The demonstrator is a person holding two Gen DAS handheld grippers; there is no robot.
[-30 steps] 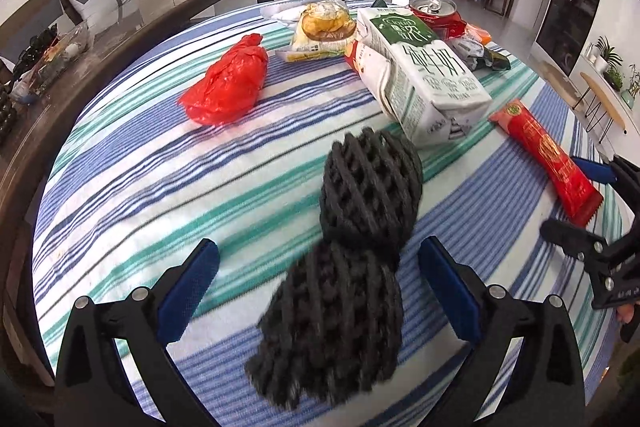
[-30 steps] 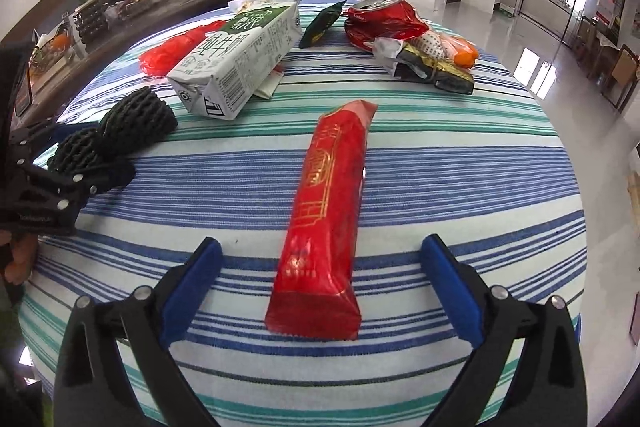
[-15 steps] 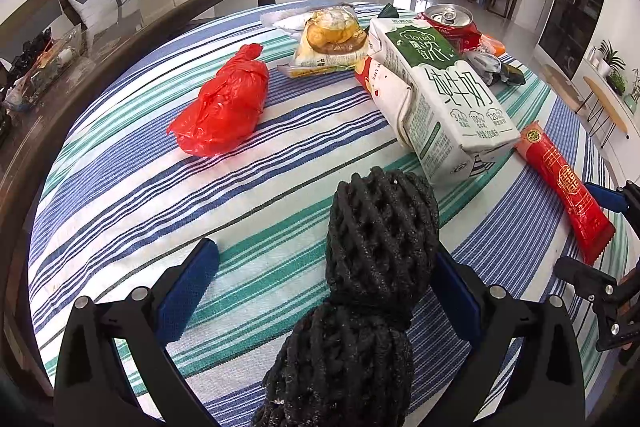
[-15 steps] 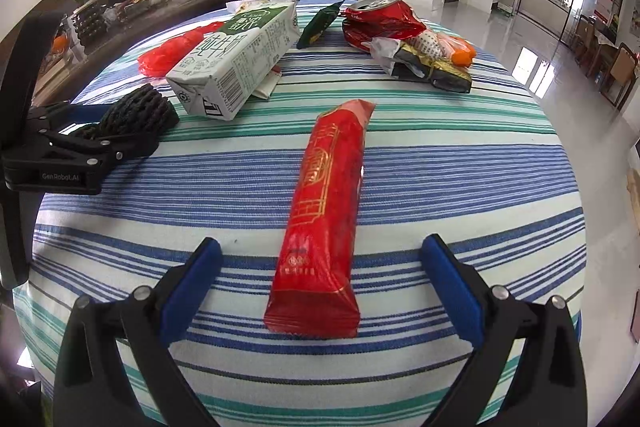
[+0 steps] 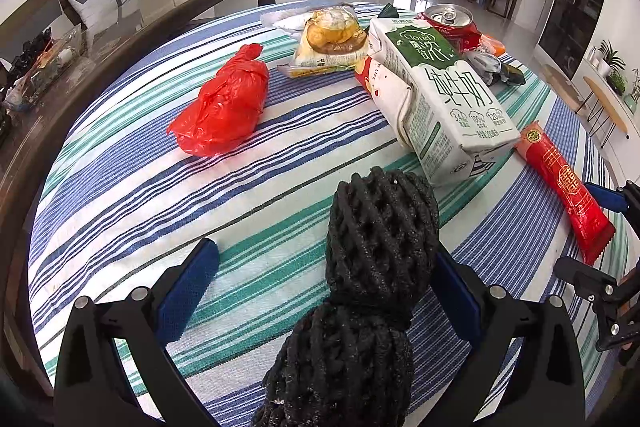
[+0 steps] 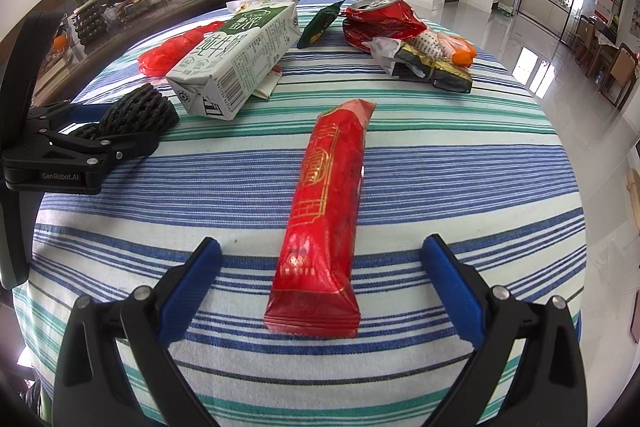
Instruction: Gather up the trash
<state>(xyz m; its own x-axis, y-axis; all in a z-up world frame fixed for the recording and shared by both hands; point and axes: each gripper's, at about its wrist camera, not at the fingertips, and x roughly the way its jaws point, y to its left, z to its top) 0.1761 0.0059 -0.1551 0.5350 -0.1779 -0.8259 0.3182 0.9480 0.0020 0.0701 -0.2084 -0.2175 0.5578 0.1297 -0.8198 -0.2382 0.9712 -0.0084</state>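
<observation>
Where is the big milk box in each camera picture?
Left wrist view: the milk carton lies upper right of centre, just beyond the black foam net.
Right wrist view: the milk carton lies upper left, behind the net.
Shared landmark: the long red wrapper beside it in both.

On the tablecloth point(image 6: 460, 163), the foam net point(image 5: 380, 227) lies between the left gripper's point(image 5: 324, 287) fingers, with the milk carton point(image 5: 436, 95) just beyond it. The plastic bag point(image 5: 224, 107) sits left of the carton, the long wrapper point(image 6: 328, 203) right of it, between the right gripper's point(image 6: 320, 279) fingers. The can point(image 6: 380, 17) lies behind.
</observation>
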